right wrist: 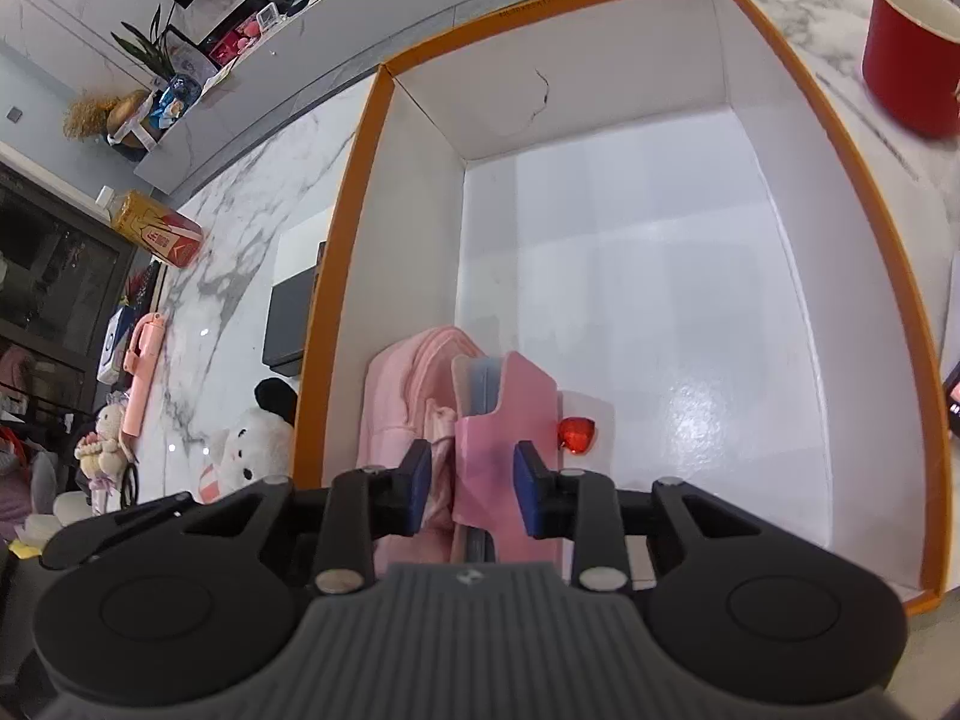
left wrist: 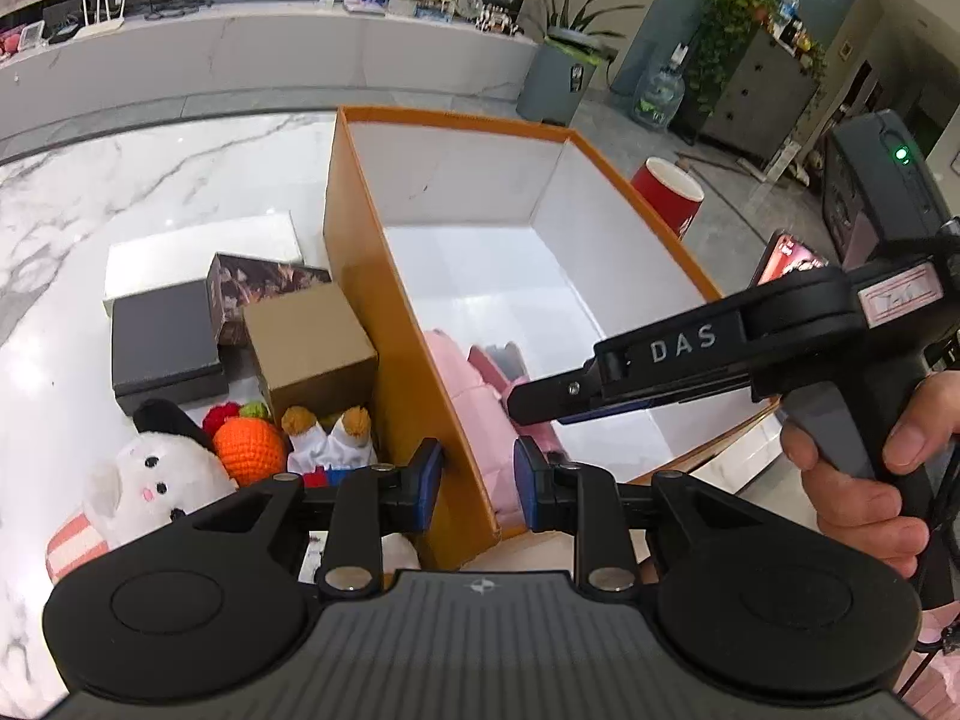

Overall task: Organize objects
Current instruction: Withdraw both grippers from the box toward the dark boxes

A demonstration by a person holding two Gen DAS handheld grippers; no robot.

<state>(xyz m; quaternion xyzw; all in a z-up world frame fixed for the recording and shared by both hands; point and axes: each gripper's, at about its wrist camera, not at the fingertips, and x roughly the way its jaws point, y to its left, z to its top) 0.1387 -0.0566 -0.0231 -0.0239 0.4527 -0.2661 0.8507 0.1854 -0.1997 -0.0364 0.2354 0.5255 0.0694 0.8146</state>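
Left gripper (left wrist: 478, 483) angles down, jaws nearly closed; right gripper (right wrist: 473, 489) tilts down too, hand (left wrist: 864, 483) squeezing its grip.

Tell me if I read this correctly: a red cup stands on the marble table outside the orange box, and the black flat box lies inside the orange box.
One part is wrong. The black flat box lies outside the orange box, on the marble table beside the wall, as the left wrist view shows. The red cup does stand on the table outside the box.

Plush toys (left wrist: 180, 480) lie left of box (left wrist: 384, 312).
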